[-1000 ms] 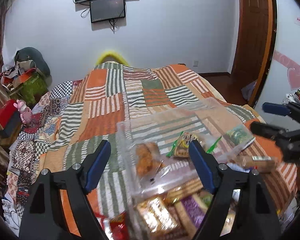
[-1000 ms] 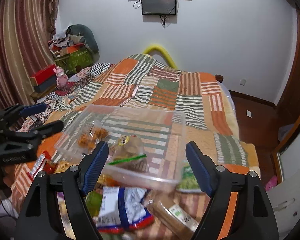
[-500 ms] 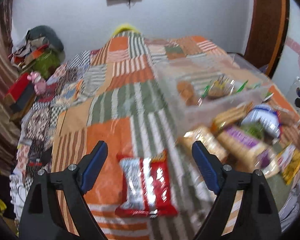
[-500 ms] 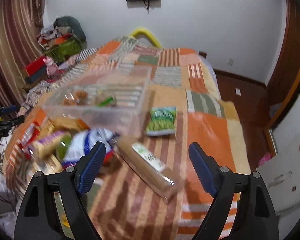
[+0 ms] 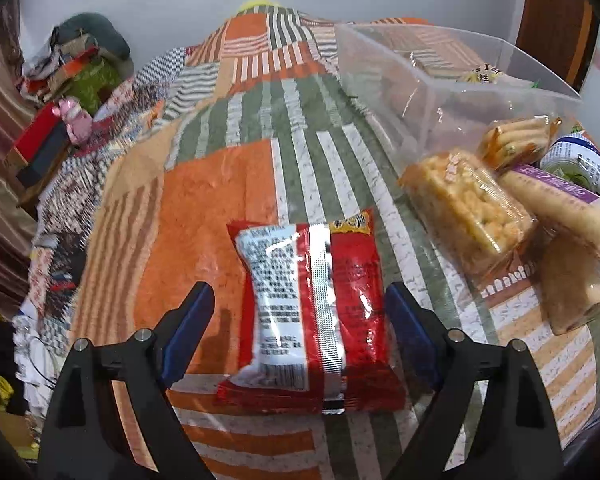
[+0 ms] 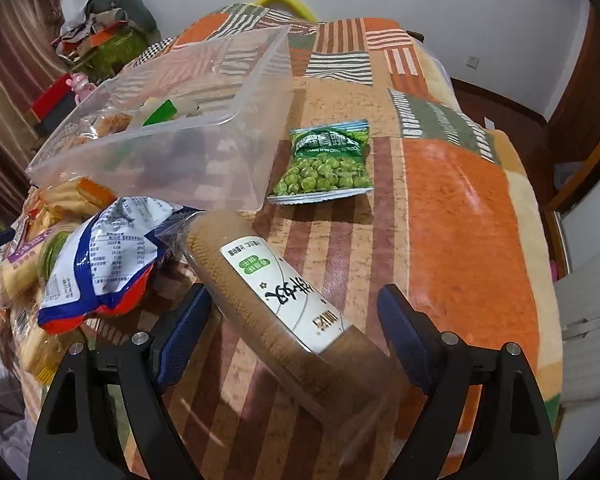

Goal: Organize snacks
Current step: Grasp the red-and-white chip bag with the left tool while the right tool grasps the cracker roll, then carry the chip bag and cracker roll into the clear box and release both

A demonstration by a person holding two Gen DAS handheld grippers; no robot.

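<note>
While both wrist views look down onto a bed [image 5: 204, 208] covered in an orange, green and white striped patchwork blanket, each shows snacks the other does not.

Only the left wrist view shows a red and white snack packet [image 5: 312, 312], lying flat on the blanket with its printed back up. It sits between the blue pads of the left tongs [image 5: 300, 332], which stand wide apart with a clear gap on the left side; the right pad is right at the packet's edge, and nothing is gripped. To the right of it lie a clear-wrapped block of puffed rice cake [image 5: 466, 212], a purple-labelled biscuit pack [image 5: 560, 204] and an orange-wrapped biscuit pack [image 5: 516, 140].

Only the right wrist view shows a long tube of brown biscuits [image 6: 276, 300] with a white label, lying slantwise on the blanket. Its near end passes between the pads of the right tongs [image 6: 296, 328], which are also wide apart and hold nothing. Farther off lies a green bag of peas [image 6: 326, 164]. A blue, white and red bag [image 6: 108, 256] lies to the left of the tube.

Both views show a clear plastic bin [image 6: 180, 132] [image 5: 440, 76], standing on the bed beyond the loose snacks. Inside it, at the left end, are a few wrapped snacks [image 6: 112, 122], one with green on it; their details are blurred through the plastic. Most of the bin is bare.
</note>
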